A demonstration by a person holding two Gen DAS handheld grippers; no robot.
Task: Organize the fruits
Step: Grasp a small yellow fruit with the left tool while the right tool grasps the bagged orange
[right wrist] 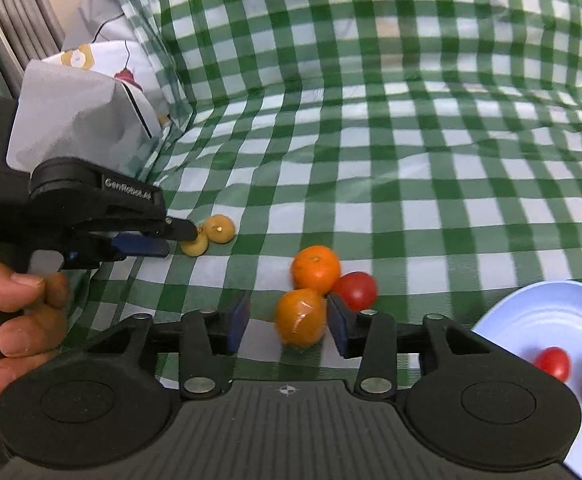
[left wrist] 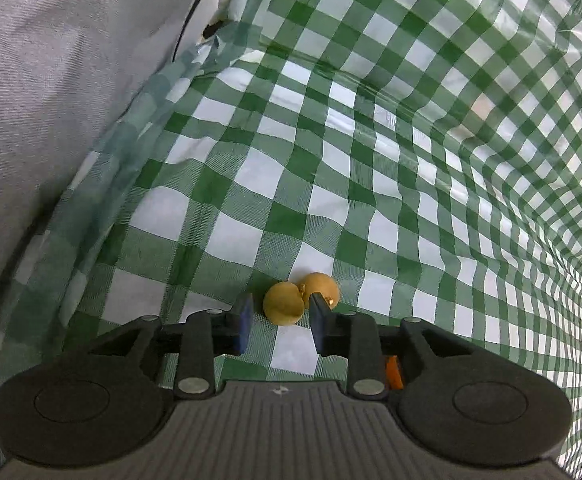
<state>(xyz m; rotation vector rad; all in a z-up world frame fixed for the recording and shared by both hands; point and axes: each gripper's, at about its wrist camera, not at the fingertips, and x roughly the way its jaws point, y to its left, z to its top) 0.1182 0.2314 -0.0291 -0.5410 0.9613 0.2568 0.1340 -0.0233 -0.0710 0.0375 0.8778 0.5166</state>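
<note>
Black gripper housing fills the foreground of both wrist views, over a green-and-white checked cloth (right wrist: 411, 152) that is rumpled and rises in folds at the back. Pale grey fabric (left wrist: 51, 80) lies at its left edge, and ribbed grey bars (right wrist: 7, 8) stand in the far corner.

In the left view, the left gripper (left wrist: 278, 320) points down at the cloth, its jaws apart around the nearer of two small yellow fruits (left wrist: 283, 304); a gap shows on the left side, while the right pad looks close to or touching it. A bare hand (right wrist: 19, 320) holds this tool in the right view.

Tilted downward too, the right gripper (right wrist: 287, 320) has its jaws apart with a shiny orange (right wrist: 301, 316) between them, not visibly pressed. Just behind sit a second orange (right wrist: 316, 268) and a red tomato (right wrist: 357, 290), touching each other. At lower right a pale blue plate (right wrist: 551, 312) holds another tomato and a blurred orange fruit.
</note>
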